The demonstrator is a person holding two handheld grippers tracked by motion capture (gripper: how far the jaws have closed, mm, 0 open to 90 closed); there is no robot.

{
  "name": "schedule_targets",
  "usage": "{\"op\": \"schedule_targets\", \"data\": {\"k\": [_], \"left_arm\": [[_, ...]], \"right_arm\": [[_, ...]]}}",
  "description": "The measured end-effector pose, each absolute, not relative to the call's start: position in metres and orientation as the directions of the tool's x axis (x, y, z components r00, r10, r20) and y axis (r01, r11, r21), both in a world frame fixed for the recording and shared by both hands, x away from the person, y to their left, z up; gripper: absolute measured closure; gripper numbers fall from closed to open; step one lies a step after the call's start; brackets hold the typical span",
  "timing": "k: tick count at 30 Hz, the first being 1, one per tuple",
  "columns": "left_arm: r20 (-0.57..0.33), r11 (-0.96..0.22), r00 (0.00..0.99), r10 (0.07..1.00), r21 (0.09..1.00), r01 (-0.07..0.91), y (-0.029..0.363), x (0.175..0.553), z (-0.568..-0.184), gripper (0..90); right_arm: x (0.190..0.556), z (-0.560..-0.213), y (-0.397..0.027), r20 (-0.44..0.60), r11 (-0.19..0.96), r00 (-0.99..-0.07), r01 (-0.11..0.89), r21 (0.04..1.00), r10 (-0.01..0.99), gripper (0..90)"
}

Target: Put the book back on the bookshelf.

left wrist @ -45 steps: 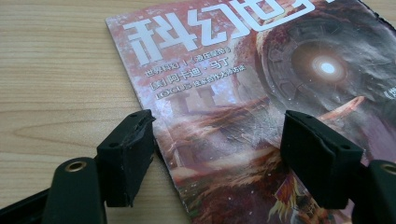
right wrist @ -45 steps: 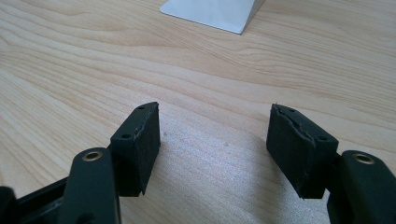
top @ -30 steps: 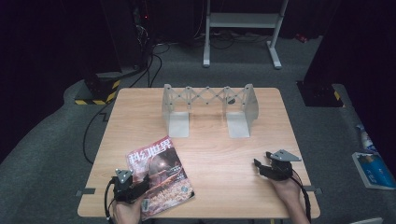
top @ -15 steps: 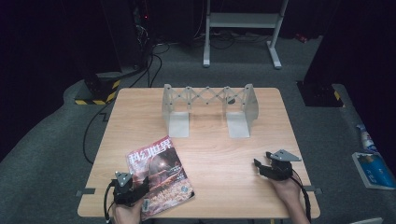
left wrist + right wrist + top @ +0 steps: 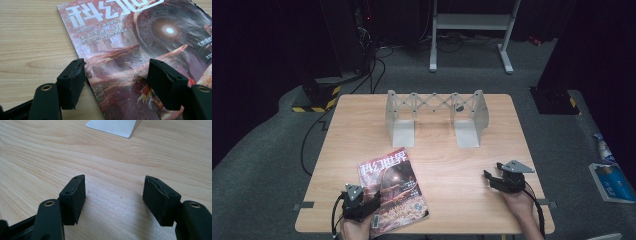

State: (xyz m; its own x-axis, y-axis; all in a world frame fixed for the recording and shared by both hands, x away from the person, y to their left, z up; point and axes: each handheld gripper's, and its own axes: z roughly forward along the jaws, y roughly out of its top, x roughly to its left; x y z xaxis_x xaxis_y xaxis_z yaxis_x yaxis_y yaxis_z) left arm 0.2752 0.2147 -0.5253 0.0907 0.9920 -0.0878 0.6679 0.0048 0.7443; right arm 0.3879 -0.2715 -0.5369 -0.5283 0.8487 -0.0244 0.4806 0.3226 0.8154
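A magazine (image 5: 393,184) with a red cover and white characters lies flat near the table's front left corner. My left gripper (image 5: 368,196) sits low at its near left edge. In the left gripper view the jaws of the left gripper (image 5: 116,75) stand open: one is over bare wood beside the cover's edge, the other is above the magazine (image 5: 130,47). Neither pad presses on it. My right gripper (image 5: 490,176) rests near the front right of the table. In the right gripper view the right gripper (image 5: 115,192) is open over bare wood, with nothing between its fingers.
A grey metal expanding book rack (image 5: 434,107) stands upright at the back middle of the wooden table (image 5: 452,150); one of its flat feet (image 5: 113,126) lies ahead of my right gripper. Cables and a white stand sit on the dark floor behind.
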Motion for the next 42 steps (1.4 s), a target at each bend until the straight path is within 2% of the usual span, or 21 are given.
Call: {"op": "schedule_targets", "data": {"k": [42], "left_arm": [[-0.087, -0.069, 0.200, 0.976, 0.746, 0.663, 0.166, 0.309, -0.525, 30.7]], "right_arm": [[0.388, -0.534, -0.270, -0.021, 0.330, -0.524, 0.505, 0.798, 0.852, 37.1]]}}
